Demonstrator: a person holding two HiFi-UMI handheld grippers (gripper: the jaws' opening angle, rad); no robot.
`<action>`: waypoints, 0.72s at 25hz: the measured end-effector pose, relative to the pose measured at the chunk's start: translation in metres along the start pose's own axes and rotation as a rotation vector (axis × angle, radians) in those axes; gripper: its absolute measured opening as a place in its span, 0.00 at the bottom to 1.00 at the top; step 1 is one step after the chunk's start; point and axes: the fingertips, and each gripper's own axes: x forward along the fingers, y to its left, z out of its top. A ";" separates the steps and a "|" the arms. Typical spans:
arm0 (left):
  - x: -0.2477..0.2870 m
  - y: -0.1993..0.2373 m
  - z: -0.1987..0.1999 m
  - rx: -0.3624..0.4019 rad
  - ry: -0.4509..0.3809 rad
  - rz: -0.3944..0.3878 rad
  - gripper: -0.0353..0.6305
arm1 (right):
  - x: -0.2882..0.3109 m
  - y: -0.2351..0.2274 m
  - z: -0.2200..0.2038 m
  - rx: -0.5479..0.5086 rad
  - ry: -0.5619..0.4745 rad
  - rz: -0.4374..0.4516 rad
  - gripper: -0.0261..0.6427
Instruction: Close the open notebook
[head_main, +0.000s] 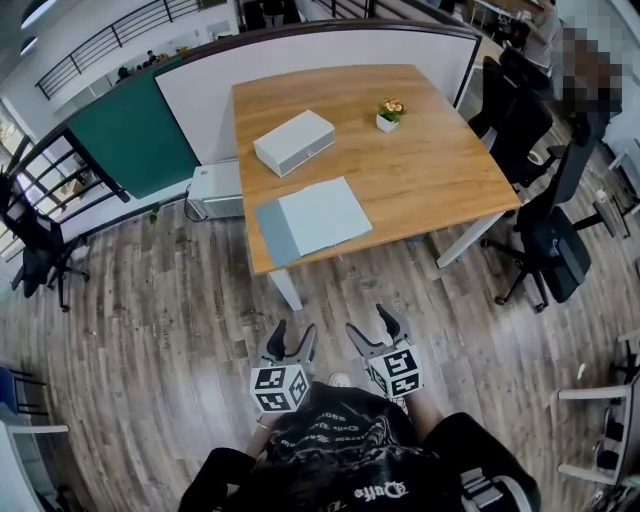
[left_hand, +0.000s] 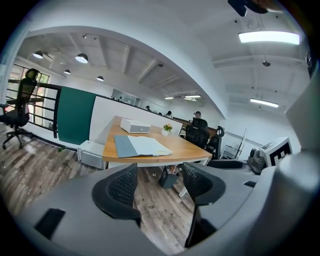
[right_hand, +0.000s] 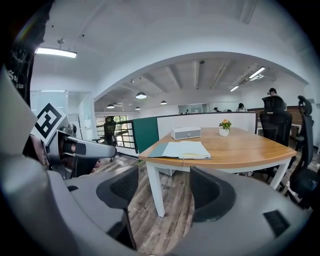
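The open notebook (head_main: 312, 219) lies flat at the near left corner of the wooden table (head_main: 430, 170), its grey-blue cover spread to the left and pale pages to the right. It also shows on the table edge in the left gripper view (left_hand: 141, 145) and in the right gripper view (right_hand: 181, 149). My left gripper (head_main: 291, 335) and right gripper (head_main: 373, 322) hang side by side over the floor, well short of the table. Both stand open with nothing between their jaws.
A white box (head_main: 294, 141) and a small potted plant (head_main: 390, 115) sit further back on the table. Black office chairs (head_main: 545, 235) stand to the right. A white unit (head_main: 215, 190) stands on the floor by the table's left side, below a partition.
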 end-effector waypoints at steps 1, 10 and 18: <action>0.003 0.001 -0.001 -0.006 0.004 0.006 0.52 | 0.001 -0.001 0.000 0.002 0.001 0.001 0.50; 0.033 0.012 0.003 -0.027 0.025 0.018 0.52 | 0.015 -0.014 -0.011 0.011 0.058 -0.008 0.49; 0.087 0.037 0.027 -0.020 0.055 0.012 0.52 | 0.056 -0.044 0.010 0.046 0.049 -0.049 0.48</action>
